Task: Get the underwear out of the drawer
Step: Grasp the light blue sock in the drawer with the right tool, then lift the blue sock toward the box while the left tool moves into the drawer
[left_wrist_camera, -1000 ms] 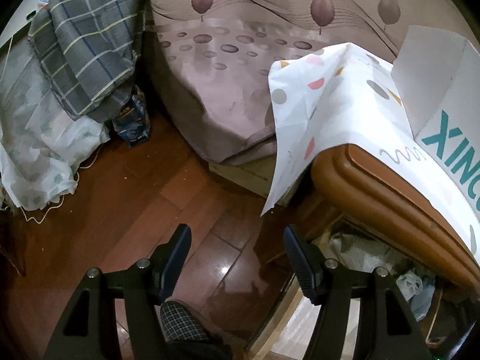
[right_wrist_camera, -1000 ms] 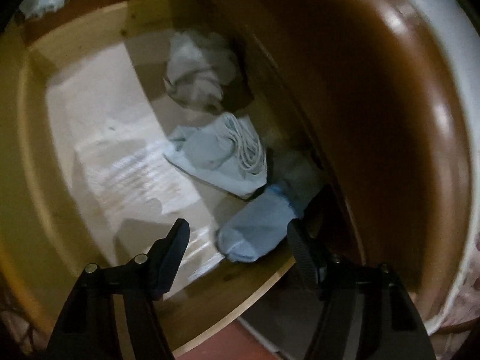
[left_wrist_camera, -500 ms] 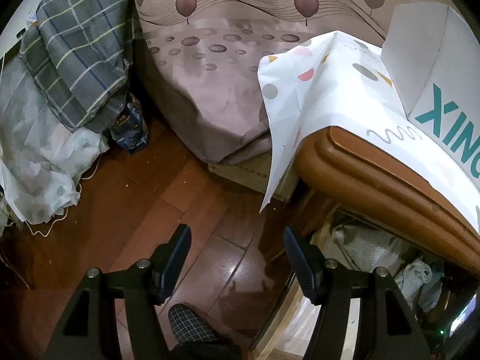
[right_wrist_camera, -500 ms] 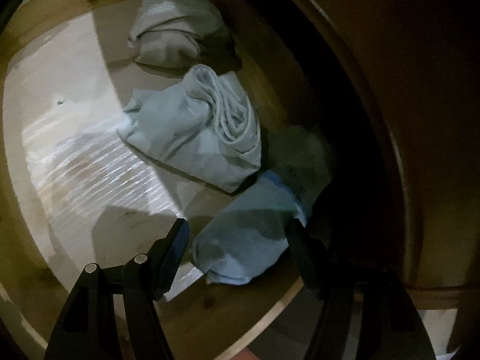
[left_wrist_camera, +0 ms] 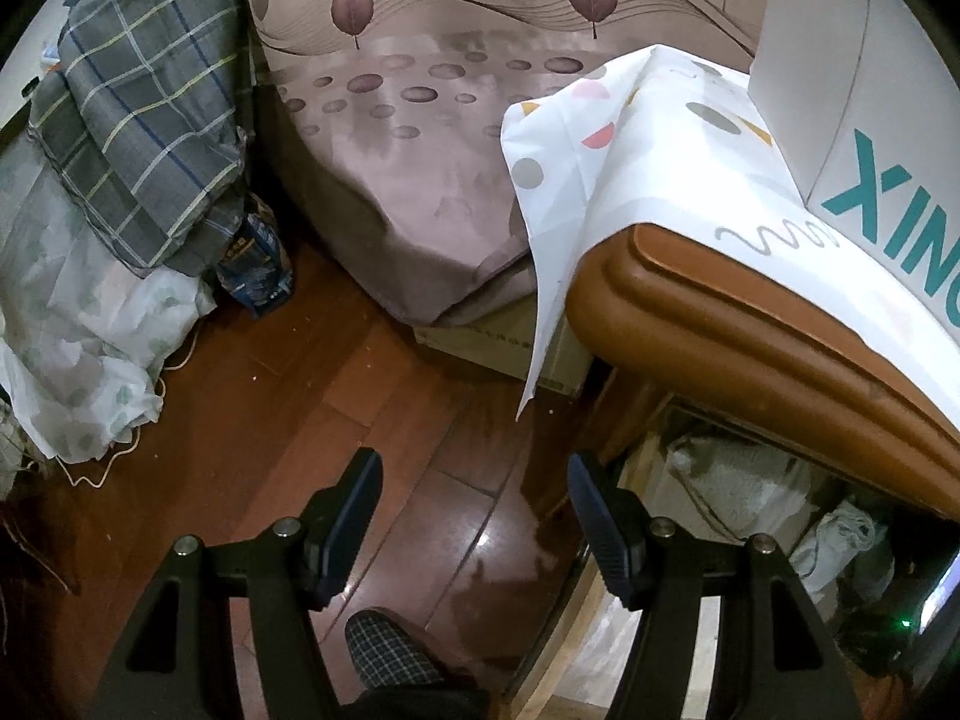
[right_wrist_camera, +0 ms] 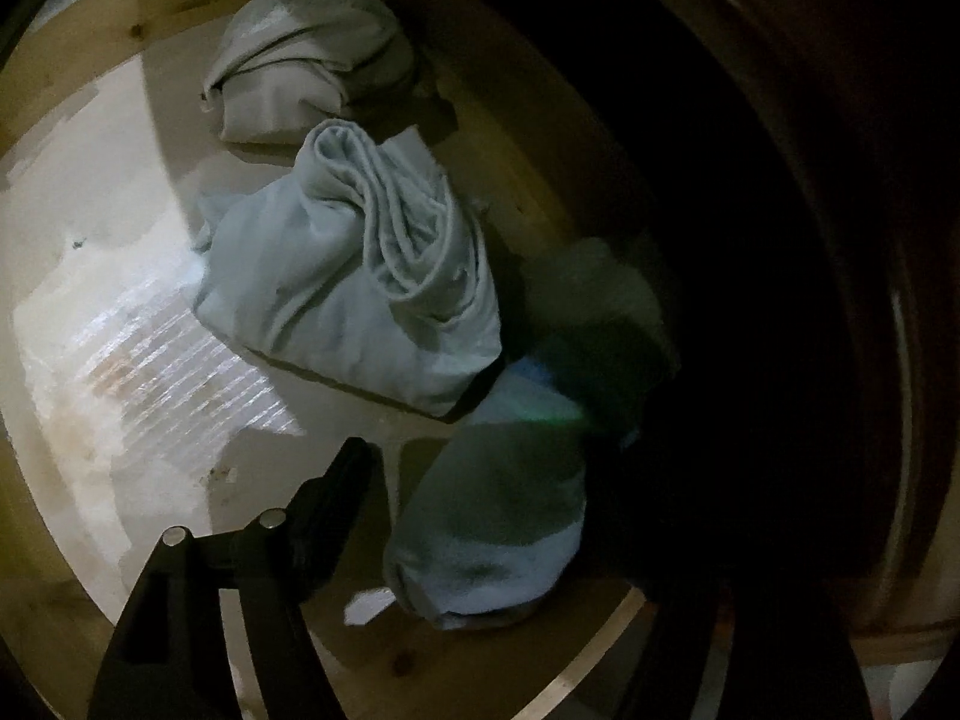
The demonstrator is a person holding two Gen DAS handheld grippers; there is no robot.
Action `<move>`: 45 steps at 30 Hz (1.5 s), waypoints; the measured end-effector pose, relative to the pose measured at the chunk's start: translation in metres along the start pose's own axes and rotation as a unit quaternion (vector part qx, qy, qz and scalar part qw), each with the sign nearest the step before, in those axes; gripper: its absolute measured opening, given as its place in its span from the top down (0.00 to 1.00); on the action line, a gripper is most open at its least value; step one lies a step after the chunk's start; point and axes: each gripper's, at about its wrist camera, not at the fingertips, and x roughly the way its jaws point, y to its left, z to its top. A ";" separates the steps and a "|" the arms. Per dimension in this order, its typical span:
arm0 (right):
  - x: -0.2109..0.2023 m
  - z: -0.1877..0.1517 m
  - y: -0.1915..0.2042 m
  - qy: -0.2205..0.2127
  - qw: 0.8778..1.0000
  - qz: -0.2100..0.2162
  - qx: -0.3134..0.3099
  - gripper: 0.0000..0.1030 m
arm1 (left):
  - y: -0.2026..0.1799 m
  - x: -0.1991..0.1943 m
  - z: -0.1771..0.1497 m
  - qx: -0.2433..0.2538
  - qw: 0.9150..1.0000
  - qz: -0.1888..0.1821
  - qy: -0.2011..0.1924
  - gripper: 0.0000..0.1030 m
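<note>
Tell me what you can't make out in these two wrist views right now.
- Right wrist view: the right gripper has one finger lost in the drawer's dark side.
- Same view: the bluish bundle is half in shadow, so no contact shows.
- Left wrist view: the box lettering is cut by the edge.

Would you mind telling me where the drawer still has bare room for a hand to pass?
The lined drawer floor is bare left of the rolled light-blue garment, up to the wooden wall. Along the right side it is crowded: grey bundle, that garment and a blue piece lie in a row.
</note>
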 end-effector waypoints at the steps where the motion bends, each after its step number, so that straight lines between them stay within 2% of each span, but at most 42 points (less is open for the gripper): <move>1: -0.001 -0.001 0.001 0.003 1.000 0.005 0.005 0.46 | -0.001 0.000 0.000 0.001 1.000 0.001 -0.001 0.36; 2: -0.002 -0.003 0.001 0.004 1.000 0.001 0.005 0.52 | -0.001 0.000 0.000 0.001 1.000 0.001 -0.001 0.36; 5: -0.002 -0.007 -0.006 0.007 1.000 0.003 0.008 0.57 | -0.001 0.001 -0.001 0.001 1.000 -0.002 0.003 0.36; 11: -0.013 -0.027 -0.003 0.018 1.000 0.020 0.004 0.63 | -0.006 0.000 -0.002 0.009 1.000 -0.003 0.003 0.36; 21: -0.049 -0.036 0.001 0.029 0.998 0.060 -0.006 0.65 | -0.018 0.001 -0.007 0.034 0.999 -0.008 0.003 0.36; 30: -0.107 -0.031 0.000 0.001 0.996 0.091 0.027 0.65 | -0.035 0.001 -0.014 0.068 0.997 -0.022 0.004 0.36; 33: -0.129 -0.018 0.007 -0.020 0.995 0.092 0.045 0.66 | -0.044 -0.001 -0.018 0.088 0.995 -0.034 0.002 0.36; 37: -0.158 -0.020 0.000 -0.058 0.990 0.096 0.088 0.65 | -0.065 -0.005 -0.028 0.139 0.989 -0.050 -0.003 0.36; 40: -0.174 -0.024 -0.006 -0.099 0.980 0.094 0.145 0.65 | -0.084 -0.009 -0.040 0.188 0.980 -0.068 -0.009 0.36; 45: -0.190 -0.039 -0.024 -0.153 0.952 0.097 0.246 0.65 | -0.117 -0.014 -0.065 0.289 0.953 -0.088 -0.019 0.36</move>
